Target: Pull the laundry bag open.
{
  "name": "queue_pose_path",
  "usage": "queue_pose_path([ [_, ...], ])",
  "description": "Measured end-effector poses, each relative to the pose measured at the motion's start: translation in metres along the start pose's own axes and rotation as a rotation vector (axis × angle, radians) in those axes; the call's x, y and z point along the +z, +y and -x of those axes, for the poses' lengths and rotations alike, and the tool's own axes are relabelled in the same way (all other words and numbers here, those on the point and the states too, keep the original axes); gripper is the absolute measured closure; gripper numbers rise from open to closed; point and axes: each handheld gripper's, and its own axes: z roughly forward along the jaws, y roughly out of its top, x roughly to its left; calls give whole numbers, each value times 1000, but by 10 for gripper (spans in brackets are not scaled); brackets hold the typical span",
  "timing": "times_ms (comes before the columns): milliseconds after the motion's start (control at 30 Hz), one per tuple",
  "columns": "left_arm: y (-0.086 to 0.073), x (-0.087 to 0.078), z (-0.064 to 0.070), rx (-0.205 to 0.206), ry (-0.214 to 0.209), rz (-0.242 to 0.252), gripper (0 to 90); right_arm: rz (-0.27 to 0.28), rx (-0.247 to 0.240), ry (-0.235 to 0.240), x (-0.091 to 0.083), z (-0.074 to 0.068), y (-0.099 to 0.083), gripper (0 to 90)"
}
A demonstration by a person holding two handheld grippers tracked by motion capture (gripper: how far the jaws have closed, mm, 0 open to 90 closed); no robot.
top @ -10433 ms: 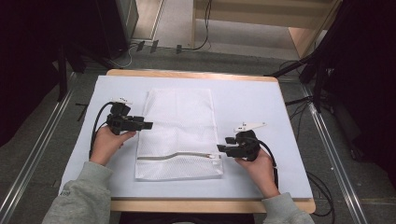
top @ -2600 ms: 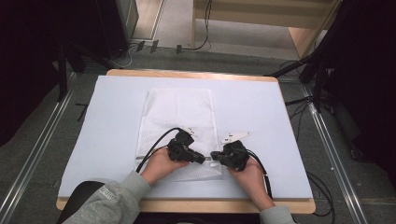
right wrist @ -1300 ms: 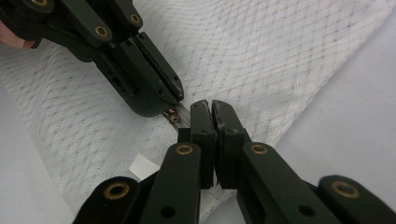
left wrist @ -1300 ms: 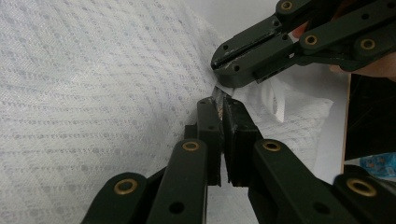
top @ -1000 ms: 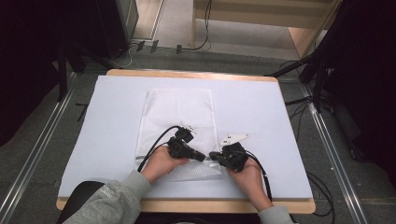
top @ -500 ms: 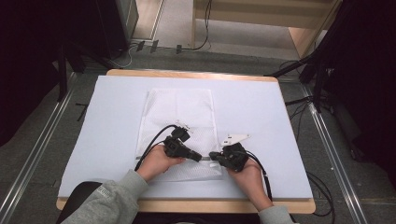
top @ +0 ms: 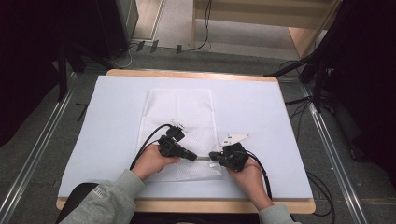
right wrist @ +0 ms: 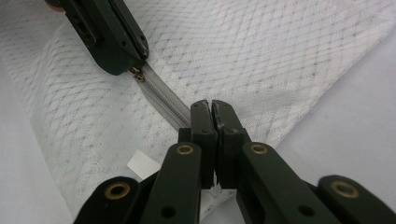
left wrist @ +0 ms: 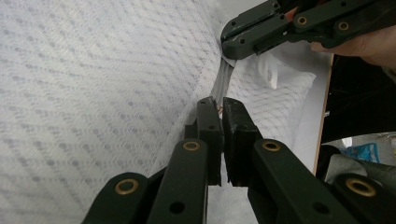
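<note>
High view: bright, even light from above on the worktop; room w/ dark corners far left & right of both tongs. Soft small shadows just under the left tongs & right tongs. No glare. Pic a bit soft & grainy.

Tongs views: mesh bag near the tips is sharp, arms at the bottom blurry. Light gleams on the brass pins. Bag edges far off look bent & fuzzy.

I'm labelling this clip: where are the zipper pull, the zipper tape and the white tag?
zipper pull (right wrist: 137, 74), right gripper view, its brass end.
zipper tape (right wrist: 166, 100), right gripper view, mid-strip.
white tag (right wrist: 143, 164), right gripper view, its middle.
</note>
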Motion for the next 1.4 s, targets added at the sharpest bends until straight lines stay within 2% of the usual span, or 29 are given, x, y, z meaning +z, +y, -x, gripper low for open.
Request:
queue_pose_path([
  [200, -3, -4, 0, -6, 3, 0, 880, 2, 15, 12, 0, 1, 0, 899],
  [767, -13, -17, -7, -28, -3, 5, 879, -11, 8, 21, 0, 3, 1, 898],
  [1033, -17, -24, -10, -42, -1, 5, 879, -12, 21, 24, 0, 3, 1, 897],
  [1400, -22, -32, -13, -40, 2, 3, 880, -16, 13, 27, 0, 4, 2, 897],
])
